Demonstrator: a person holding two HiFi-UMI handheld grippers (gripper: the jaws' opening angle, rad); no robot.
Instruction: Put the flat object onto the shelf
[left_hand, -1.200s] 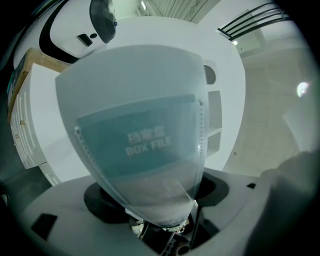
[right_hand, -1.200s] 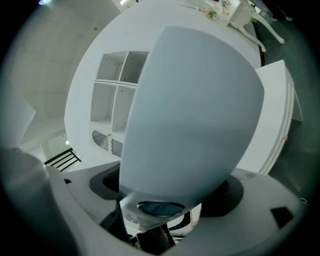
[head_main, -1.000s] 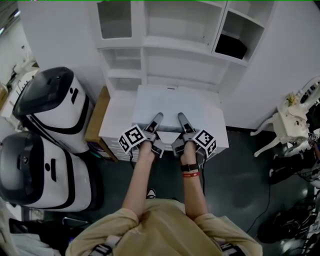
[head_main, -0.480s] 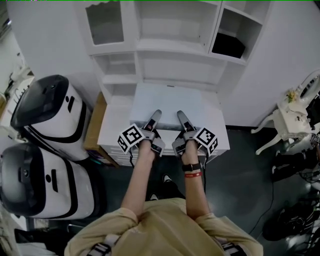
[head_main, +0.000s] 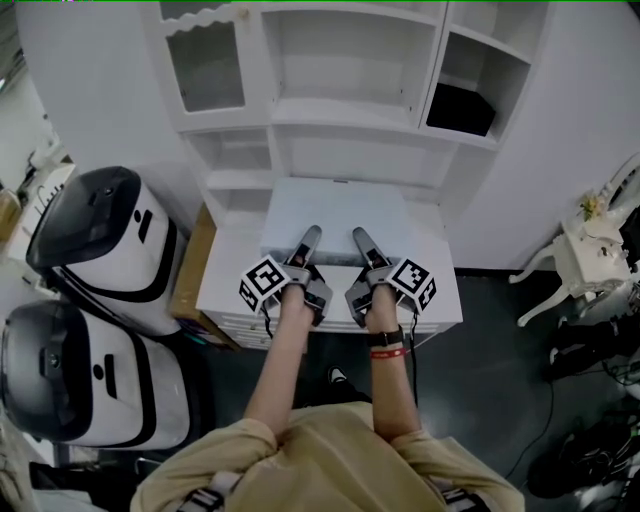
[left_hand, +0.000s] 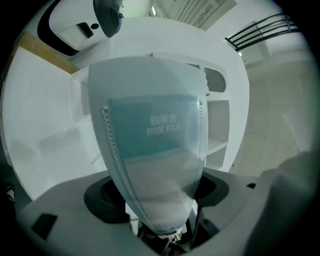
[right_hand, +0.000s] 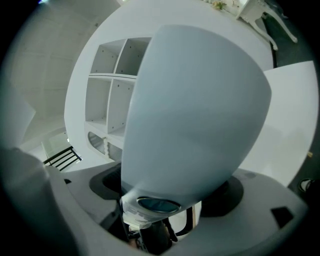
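Note:
A flat pale blue-grey box file (head_main: 335, 212) lies level above a white low cabinet (head_main: 228, 272), in front of the white shelf unit (head_main: 340, 110). My left gripper (head_main: 306, 246) is shut on the file's near edge at the left. My right gripper (head_main: 366, 249) is shut on the same edge at the right. In the left gripper view the box file (left_hand: 150, 145) runs out from between the jaws of the left gripper (left_hand: 157, 202), its label side showing. In the right gripper view the box file (right_hand: 195, 115), plain-faced, fills the middle above the right gripper (right_hand: 167, 200).
Two large white-and-black machines (head_main: 100, 230) (head_main: 70, 360) stand at the left, a wooden board (head_main: 190, 262) beside the cabinet. A black item (head_main: 460, 108) sits in the shelf's right compartment. A white ornate stand (head_main: 590, 250) and cables are at the right.
The shelf unit now shows lower and fuller in the head view, and the machines have shifted. Both grippers keep their hold on the box file, which sits slightly nearer the shelf.

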